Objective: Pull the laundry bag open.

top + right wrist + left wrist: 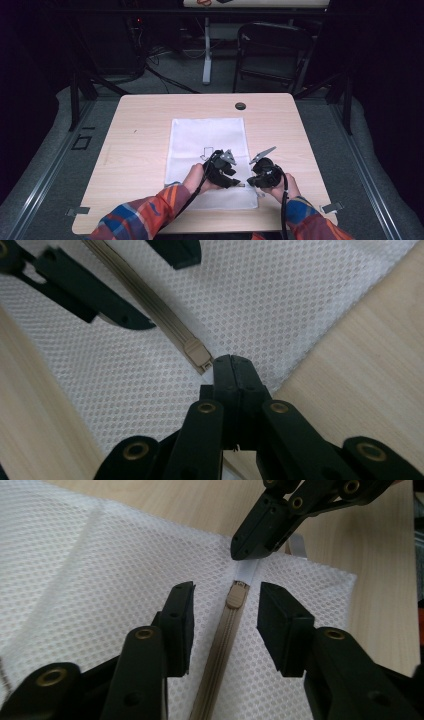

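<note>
Item: white mesh laundry bag [207, 145] — lay flat on the light wooden table [145, 115], centre of the high view, its near edge at the lower middle of the frame under your hands.

Item: beige zipper [220, 645] — in the left gripper view it ran up from the bottom centre of the frame to its slider [235, 596] at mid-frame; beyond the slider a short white fabric tab [247, 570] continued towards the bag's edge. In the right gripper view the slider [197, 354] sat at centre frame, the zipper running off to the upper left.

Item: your left gripper [226, 625] — fingers partly apart, one either side of the zipper just short of the slider, pads clear of it, nothing gripped. In the high view it showed at lower centre [239, 184], tips pointing right.

Item: your right gripper [232, 367] — fingers pressed together, pinching the white tab at the zipper's end, tips just beside the slider. In the left gripper view it came in from the upper right [250, 550], tips down on the tab. In the high view it sat just right of the left gripper [250, 182] — tips nearly meeting.

Item: dark round grommet [240, 106] — at the table's far edge, upper centre.
</note>
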`<state>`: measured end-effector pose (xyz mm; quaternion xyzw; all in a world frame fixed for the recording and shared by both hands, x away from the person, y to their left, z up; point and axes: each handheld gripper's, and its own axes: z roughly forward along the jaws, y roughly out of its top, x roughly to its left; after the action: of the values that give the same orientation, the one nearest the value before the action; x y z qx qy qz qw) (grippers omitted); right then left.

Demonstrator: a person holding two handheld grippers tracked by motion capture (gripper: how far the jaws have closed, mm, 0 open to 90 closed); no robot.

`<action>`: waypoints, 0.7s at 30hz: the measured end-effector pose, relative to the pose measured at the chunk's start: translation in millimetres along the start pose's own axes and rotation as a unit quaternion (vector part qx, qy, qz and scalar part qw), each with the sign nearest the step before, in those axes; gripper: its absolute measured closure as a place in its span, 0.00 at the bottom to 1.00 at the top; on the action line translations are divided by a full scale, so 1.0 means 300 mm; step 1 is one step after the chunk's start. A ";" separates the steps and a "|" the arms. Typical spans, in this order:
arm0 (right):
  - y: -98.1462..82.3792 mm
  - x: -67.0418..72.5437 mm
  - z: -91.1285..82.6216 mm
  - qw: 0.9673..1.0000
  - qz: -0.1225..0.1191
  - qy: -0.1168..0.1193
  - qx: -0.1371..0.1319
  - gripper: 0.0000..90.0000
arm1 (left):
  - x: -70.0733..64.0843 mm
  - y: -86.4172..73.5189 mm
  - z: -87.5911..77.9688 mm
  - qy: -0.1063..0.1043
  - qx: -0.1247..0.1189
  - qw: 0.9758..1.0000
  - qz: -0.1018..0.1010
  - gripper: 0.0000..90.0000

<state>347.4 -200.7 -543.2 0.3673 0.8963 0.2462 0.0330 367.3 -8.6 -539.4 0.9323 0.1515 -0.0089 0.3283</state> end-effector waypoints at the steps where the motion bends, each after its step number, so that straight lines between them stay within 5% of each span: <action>1: 0.001 0.000 0.006 1.000 0.000 -0.004 0.007 1.00 | -0.001 0.001 0.014 -0.007 0.001 1.000 0.004 0.67; 9: -0.005 0.003 0.042 1.000 0.016 -0.002 0.009 1.00 | -0.033 0.019 0.094 -0.011 0.030 0.999 0.033 0.77; 12: -0.007 -0.007 0.036 1.000 0.010 -0.002 0.017 1.00 | -0.037 0.013 0.115 -0.005 0.039 0.999 0.030 0.83; 17: -0.022 -0.018 0.041 0.999 0.038 0.012 -0.006 1.00 | -0.023 0.007 0.115 -0.012 0.027 0.999 0.017 0.90; 21: -0.017 -0.016 0.039 1.000 0.023 0.005 0.004 1.00 | -0.020 0.004 0.111 -0.015 0.023 1.000 0.012 0.90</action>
<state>350.5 -202.1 -556.4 0.3863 0.8890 0.2449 0.0210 364.6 -31.6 -564.2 0.9410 0.1351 -0.0227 0.3094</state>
